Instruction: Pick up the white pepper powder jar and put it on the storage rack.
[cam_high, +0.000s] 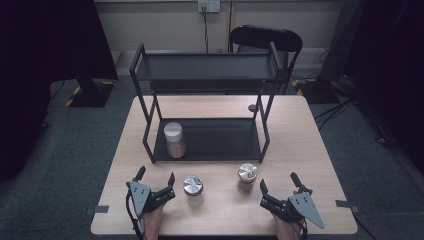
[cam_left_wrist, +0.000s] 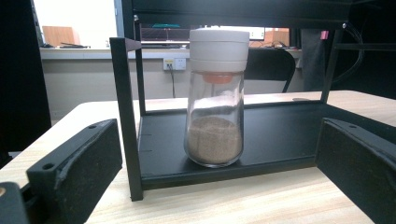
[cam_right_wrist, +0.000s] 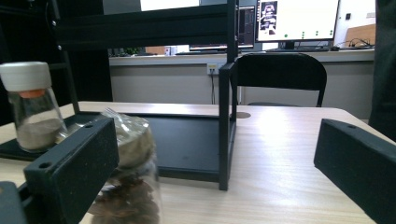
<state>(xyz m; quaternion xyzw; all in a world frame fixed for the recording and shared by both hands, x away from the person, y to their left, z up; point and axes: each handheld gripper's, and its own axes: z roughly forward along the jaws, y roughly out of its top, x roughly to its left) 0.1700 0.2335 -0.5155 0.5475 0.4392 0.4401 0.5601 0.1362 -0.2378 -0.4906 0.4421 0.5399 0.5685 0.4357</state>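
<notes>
A glass jar with a white lid (cam_high: 174, 139) (cam_left_wrist: 215, 95) (cam_right_wrist: 32, 106), half full of tan powder, stands on the lower shelf of a black two-tier rack (cam_high: 210, 140) (cam_left_wrist: 280, 135) (cam_right_wrist: 187, 135), at its left. Two metal-lidded jars rest on the table in front of the rack: a silver-lidded one (cam_high: 193, 189) and a gold-lidded one (cam_high: 247, 176) (cam_right_wrist: 130, 182). My left gripper (cam_high: 155, 181) (cam_left_wrist: 219, 163) is open near the front edge, just left of the silver-lidded jar. On the right my other gripper (cam_high: 278, 184) (cam_right_wrist: 219, 163) is open too, with the gold-lidded jar just beyond its left jaw.
The light wooden table (cam_high: 310, 150) has free room to the right of the rack. The rack's upper shelf (cam_high: 205, 67) is bare. A black chair (cam_high: 266, 39) (cam_right_wrist: 280, 77) stands behind the table, and dark stands sit on the floor at both sides.
</notes>
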